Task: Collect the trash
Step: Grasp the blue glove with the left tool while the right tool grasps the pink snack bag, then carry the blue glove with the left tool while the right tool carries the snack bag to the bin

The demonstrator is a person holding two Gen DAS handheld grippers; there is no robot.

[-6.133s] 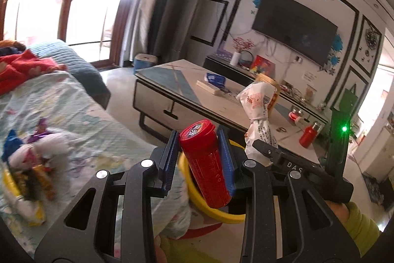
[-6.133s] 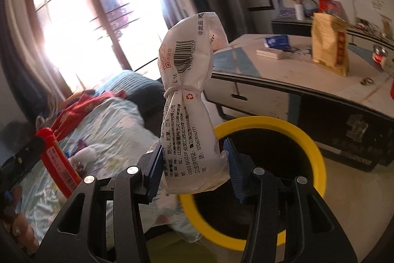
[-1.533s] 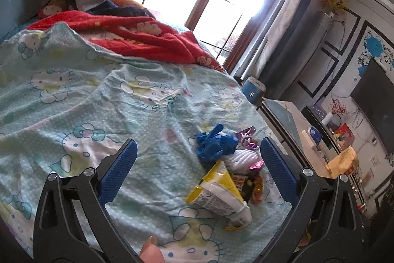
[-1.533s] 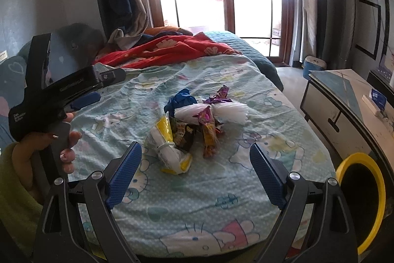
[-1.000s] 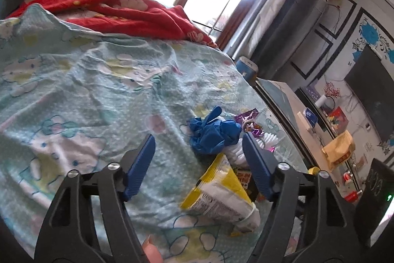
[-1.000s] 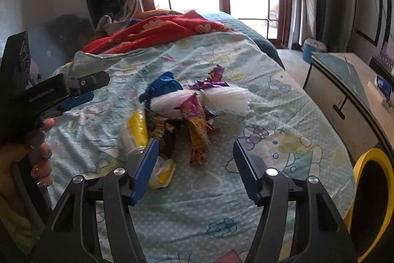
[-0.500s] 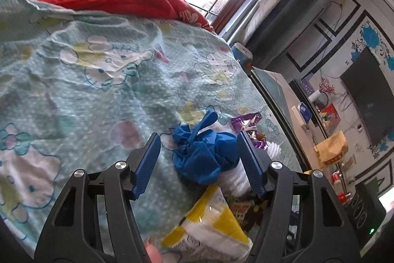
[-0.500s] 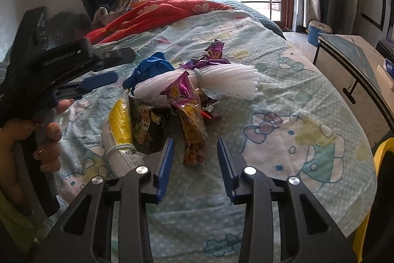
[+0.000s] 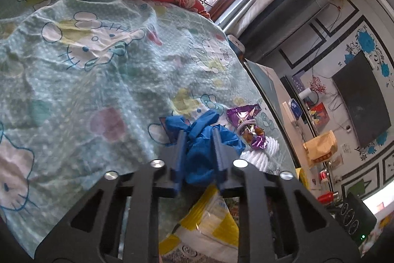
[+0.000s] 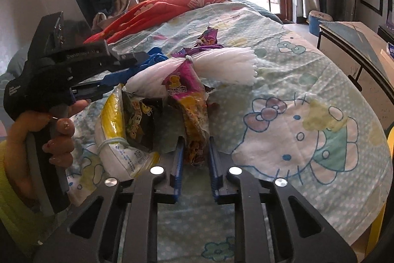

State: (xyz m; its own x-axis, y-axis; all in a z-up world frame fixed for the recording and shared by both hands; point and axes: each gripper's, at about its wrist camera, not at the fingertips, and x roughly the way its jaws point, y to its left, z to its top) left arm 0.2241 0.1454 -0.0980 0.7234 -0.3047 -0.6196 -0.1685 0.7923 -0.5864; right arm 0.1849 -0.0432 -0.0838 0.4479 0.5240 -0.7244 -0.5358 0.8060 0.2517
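Clearly, in the left wrist view, the left gripper (image 9: pixel 197 147) is seen clamped on the crumpled blue glove (image 9: pixel 200 139), which lies on the cartoon-print bedsheet (image 9: pixel 81 80) directly between the blue pads and bulges out past them toward the far side; a purple wrapper (image 9: pixel 248 126) and a white ribbed plastic bundle (image 9: pixel 258 155) lie just beyond on the right, and a yellow-and-white bag (image 9: pixel 209 218) sits nearer, below the fingers. In the right wrist view, the right gripper (image 10: pixel 195 154) is found pinched on the near end of a purple-and-yellow snack packet (image 10: pixel 189 102), whose long axis runs away from the gripper toward the far side, its upper end resting against the white bundle. To the left, the yellow-and-white bag and a dark snack packet (image 10: pixel 138 120) lie touching each other, and the left gripper is seen reaching in from the left at the glove. A yellow bin rim (image 10: pixel 390 137) is glimpsed at the right edge, off the bed, so it is judged that both pieces must be lifted and carried rightward, the right gripper being nearer to it.
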